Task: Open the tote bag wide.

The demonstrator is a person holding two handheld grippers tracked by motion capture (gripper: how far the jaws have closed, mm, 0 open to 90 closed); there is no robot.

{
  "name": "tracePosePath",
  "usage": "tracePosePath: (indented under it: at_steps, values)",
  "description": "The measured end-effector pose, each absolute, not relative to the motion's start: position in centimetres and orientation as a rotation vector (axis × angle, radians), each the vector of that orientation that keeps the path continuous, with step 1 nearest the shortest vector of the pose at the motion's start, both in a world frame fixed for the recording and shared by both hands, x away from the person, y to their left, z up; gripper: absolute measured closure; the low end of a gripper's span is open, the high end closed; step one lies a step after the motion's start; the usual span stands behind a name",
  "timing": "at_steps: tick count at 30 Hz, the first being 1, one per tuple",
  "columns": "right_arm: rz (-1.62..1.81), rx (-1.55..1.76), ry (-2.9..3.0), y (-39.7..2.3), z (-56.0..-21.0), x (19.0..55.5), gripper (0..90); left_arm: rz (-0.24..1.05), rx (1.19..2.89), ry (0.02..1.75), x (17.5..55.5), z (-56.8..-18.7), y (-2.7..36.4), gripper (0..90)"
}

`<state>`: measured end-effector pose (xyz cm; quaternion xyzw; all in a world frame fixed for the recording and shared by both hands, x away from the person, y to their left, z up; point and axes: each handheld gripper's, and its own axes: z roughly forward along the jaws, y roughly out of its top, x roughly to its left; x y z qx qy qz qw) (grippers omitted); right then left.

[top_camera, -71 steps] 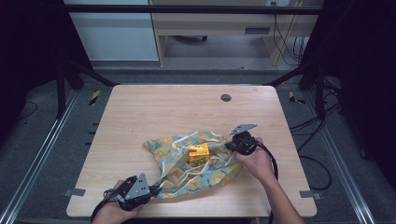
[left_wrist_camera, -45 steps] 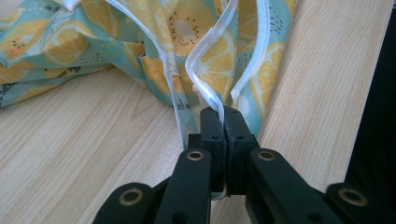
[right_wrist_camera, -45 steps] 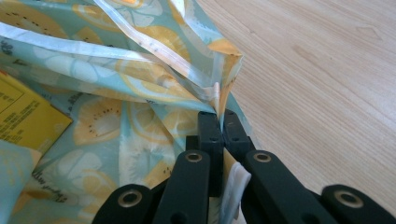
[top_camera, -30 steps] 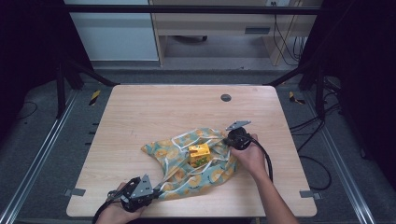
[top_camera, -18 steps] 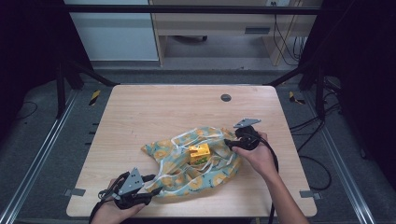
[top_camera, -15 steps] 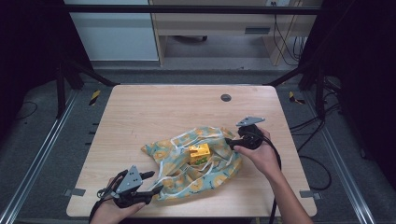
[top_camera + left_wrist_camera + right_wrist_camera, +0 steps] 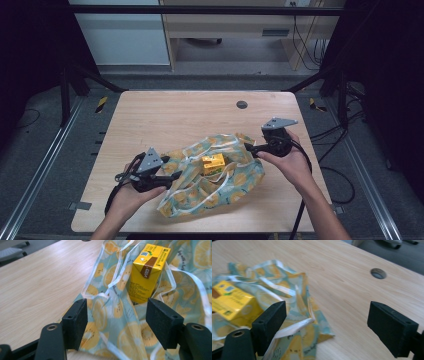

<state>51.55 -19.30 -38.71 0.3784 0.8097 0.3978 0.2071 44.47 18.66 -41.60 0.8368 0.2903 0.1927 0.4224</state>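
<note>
A teal cloth bag [image 7: 220,185] printed with lemon slices lies crumpled at the table's middle front. A yellow drink carton [image 7: 213,163] stands upright in its folds. My left gripper [image 7: 176,176] hovers at the bag's left edge. In the left gripper view its jaws [image 7: 117,323] have just been opening, and the bag [image 7: 112,315] lies slack between them with the carton [image 7: 147,270] beyond. My right gripper [image 7: 250,148] is at the bag's right edge. Its jaws [image 7: 332,325] have also just been opening, and a white bag strap [image 7: 289,327] lies loose by one pad.
The wooden table [image 7: 175,115] has a round cable hole [image 7: 242,104] at the back right, also seen as the hole [image 7: 378,273] in the right gripper view. Black frame legs and cables stand beside the table. Bare wood lies behind and left of the bag.
Both grippers have opened, let go of the bag's edges and lifted. The left one moved away from the table's front edge. The bag has slackened.
</note>
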Motion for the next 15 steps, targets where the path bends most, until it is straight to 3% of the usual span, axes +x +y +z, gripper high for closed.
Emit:
tracePosePath:
  at_steps: [10, 15]
  values:
    - [1.101, 1.008, 2.337, -16.9, -39.3, 51.9, 12.7, 0.470, 2.167, 0.708, 46.5, -43.2, 16.4, 34.4]
    - [1.111, 0.969, 2.336, -16.9, -38.4, 50.3, 11.7, 0.460, 2.199, 0.704, 47.4, -43.8, 15.7, 35.5]
